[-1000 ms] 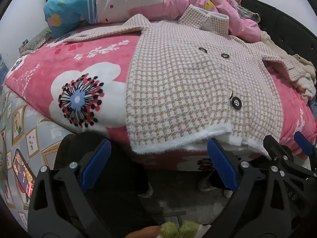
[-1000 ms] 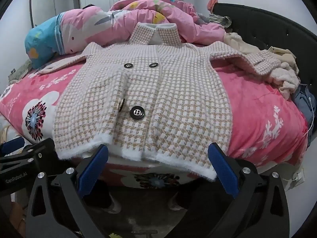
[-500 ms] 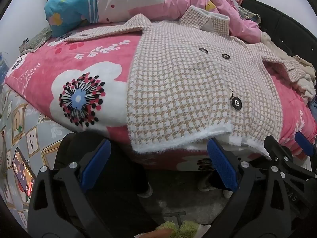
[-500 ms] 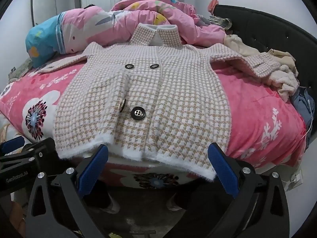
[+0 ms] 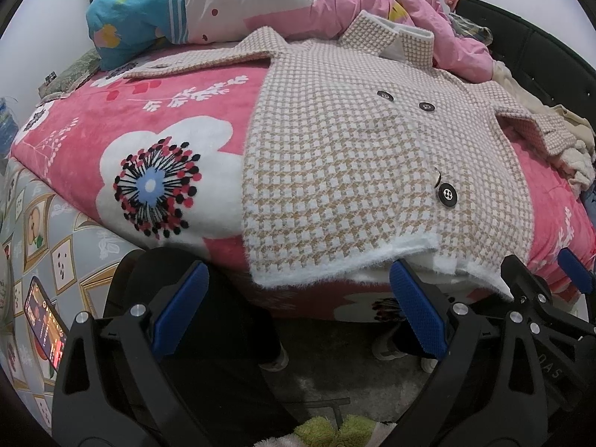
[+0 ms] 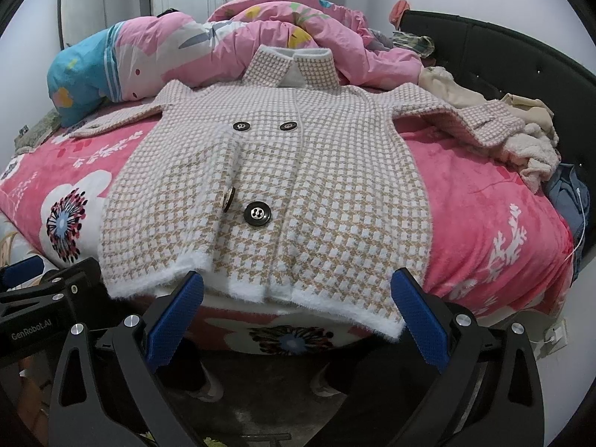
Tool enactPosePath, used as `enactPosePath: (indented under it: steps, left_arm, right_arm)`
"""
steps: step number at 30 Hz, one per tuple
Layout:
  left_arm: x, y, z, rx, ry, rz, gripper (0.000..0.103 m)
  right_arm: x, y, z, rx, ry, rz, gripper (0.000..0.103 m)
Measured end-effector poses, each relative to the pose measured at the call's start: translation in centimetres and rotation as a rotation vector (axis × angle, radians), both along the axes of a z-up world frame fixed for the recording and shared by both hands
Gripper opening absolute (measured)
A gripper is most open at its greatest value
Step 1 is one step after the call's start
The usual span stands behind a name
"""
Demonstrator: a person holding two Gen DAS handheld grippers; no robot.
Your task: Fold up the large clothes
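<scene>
Houndstooth coat (image 6: 298, 186) (phone (image 5: 43, 322) left-view only)

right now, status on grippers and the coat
Left gripper open, empty. Right gripper open, empty. Coat flat on bed, unfolded, sleeves spread. Clothes pile beside the right sleeve.

The coat (image 6: 268, 186) lies flat on the bed (image 6: 484, 201), hem at the near edge, collar toward the quilt (image 6: 260, 37) behind; clothes (image 6: 529, 149) are piled right.
</scene>
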State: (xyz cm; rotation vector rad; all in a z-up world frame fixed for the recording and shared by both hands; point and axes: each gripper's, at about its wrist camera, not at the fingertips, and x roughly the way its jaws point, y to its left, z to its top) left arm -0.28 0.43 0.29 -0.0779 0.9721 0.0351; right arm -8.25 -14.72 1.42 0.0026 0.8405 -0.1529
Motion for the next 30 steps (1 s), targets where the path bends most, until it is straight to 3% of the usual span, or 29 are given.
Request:
enactPosePath:
  steps: [30]
  left_arm:
    - [-0.13,-0.13,0.17,0.002,-0.011,0.000,0.094]
  right_arm:
    - [-0.14,0.04,0.26,-0.015,-0.007,0.003,0.098]
